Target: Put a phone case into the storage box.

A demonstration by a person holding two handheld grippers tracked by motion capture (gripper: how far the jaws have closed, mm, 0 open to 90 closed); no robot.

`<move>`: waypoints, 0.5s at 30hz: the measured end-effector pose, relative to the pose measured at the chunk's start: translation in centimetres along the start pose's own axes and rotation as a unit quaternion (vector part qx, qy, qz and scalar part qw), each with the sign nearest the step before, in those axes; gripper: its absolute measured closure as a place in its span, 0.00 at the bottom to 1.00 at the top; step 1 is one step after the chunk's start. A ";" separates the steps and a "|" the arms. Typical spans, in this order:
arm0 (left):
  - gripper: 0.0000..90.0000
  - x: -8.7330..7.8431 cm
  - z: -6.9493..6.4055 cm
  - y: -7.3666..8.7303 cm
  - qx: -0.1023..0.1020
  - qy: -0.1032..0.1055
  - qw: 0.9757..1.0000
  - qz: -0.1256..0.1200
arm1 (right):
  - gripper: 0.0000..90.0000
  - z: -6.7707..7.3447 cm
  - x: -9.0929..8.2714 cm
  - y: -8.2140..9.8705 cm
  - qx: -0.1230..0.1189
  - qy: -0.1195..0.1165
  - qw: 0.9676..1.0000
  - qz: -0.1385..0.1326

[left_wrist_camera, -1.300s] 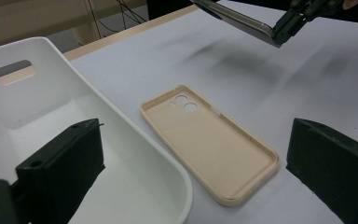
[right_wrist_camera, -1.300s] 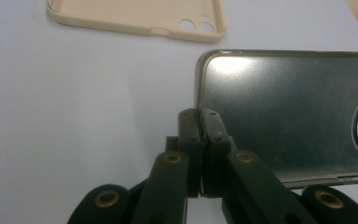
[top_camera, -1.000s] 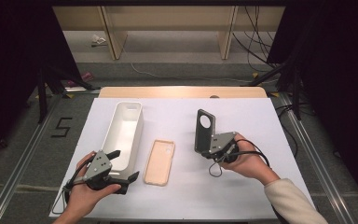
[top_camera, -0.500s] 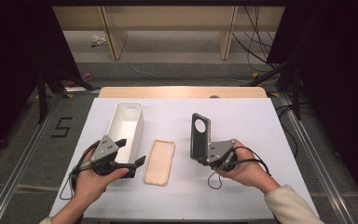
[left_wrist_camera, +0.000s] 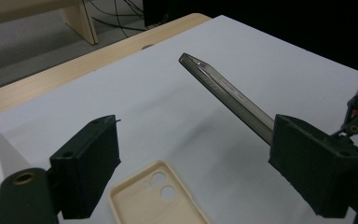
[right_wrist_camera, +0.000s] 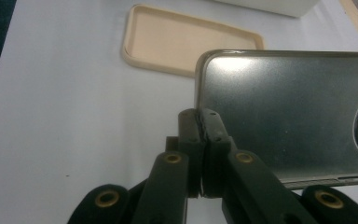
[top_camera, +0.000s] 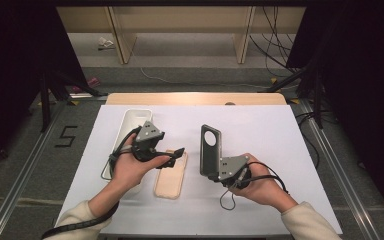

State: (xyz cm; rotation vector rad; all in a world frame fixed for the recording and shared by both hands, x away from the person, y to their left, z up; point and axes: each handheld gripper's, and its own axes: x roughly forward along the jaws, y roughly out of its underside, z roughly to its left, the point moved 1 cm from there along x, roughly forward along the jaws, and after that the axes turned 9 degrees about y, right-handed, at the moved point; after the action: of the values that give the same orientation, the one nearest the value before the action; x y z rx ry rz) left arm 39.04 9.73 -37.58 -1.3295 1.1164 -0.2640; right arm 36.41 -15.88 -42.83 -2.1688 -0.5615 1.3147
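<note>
My right gripper (top_camera: 213, 172) is shut on the lower edge of a dark grey phone (top_camera: 210, 146) and holds it upright on edge above the white table (top_camera: 270, 130). Its pads (right_wrist_camera: 200, 122) pinch the phone (right_wrist_camera: 284, 107) near one corner. A beige phone case (top_camera: 170, 176) lies hollow side up on the table between my hands. My left gripper (top_camera: 173, 156) hovers over the case's far end, open; its jaws have just been closing a little with nothing gripped. In the left gripper view its fingertips (left_wrist_camera: 87, 168) frame the case (left_wrist_camera: 158, 198) and the phone's edge (left_wrist_camera: 228, 91).
A long white tray (top_camera: 128, 126) lies at the left, just behind my left hand, also the tray (right_wrist_camera: 270, 5). A wooden strip (top_camera: 195, 98) edges the table's far side. Cables trail from both grippers.
My left hand has risen from the table's front left and moved right and away, to above the case. My right hand has carried the phone slightly leftward and nearer.
</note>
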 end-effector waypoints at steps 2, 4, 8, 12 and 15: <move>0.19 0.4 0.0 -0.2 -0.004 -0.001 1.000 0.005 | 0.99 0.1 0.0 -0.1 0.002 0.000 1.000 0.000; 0.19 1.2 0.0 -0.7 -0.005 0.000 1.000 0.013 | 0.99 0.2 0.0 -0.2 0.001 -0.001 1.000 0.000; 0.22 2.6 0.2 -1.5 -0.017 -0.003 1.000 0.025 | 0.99 0.4 0.1 -0.4 -0.002 -0.002 1.000 -0.003; 0.26 4.1 0.6 -2.7 -0.030 0.006 0.999 0.039 | 0.99 0.5 0.1 -0.6 -0.005 0.000 1.000 -0.005; 0.29 4.7 0.6 -3.1 -0.041 0.014 0.998 0.041 | 0.99 0.6 0.1 -0.7 -0.006 0.000 1.000 -0.005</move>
State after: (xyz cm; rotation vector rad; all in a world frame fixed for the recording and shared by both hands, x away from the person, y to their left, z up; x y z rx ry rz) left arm 43.13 5.81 -37.35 -1.3520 1.2120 -0.1791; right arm 35.86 -15.15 -42.73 -2.1727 -0.5823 1.3088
